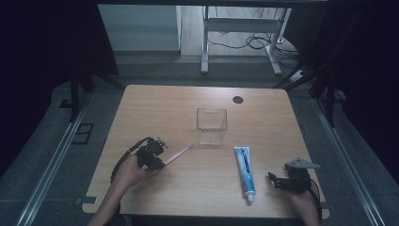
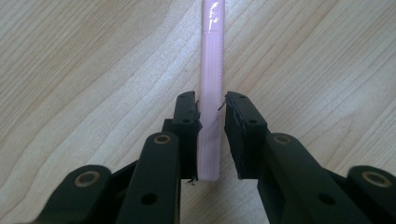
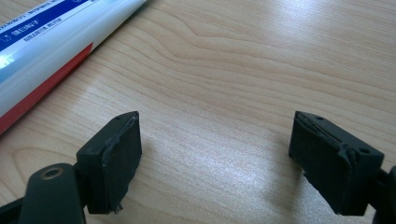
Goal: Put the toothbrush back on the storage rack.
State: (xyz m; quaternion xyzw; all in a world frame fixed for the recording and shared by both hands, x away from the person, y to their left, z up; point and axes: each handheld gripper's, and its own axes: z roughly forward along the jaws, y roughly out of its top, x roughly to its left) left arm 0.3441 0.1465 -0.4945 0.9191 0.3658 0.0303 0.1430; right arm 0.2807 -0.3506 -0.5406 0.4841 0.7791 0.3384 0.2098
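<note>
On the left side of the table (image 1: 141, 101), the left gripper (image 2: 212, 135) had its jaws slightly apart around the pink toothbrush (image 2: 211, 88) handle, one pad touching, one clear. Better to free both pads before drawing back. The right gripper (image 3: 215, 158) rested wide apart beside the toothpaste (image 3: 51, 46).

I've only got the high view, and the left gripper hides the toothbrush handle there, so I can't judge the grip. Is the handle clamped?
Observer: No. In the left gripper view the pink toothbrush handle lies between the jaws of the left gripper, with a gap showing on one side.
Operator: And my other hand's?
Observer: The right gripper stands wide open, with bare table between its jaws.
Operator: Are they in good shape?
Observer: Its pads look ragged along the edges.
</note>
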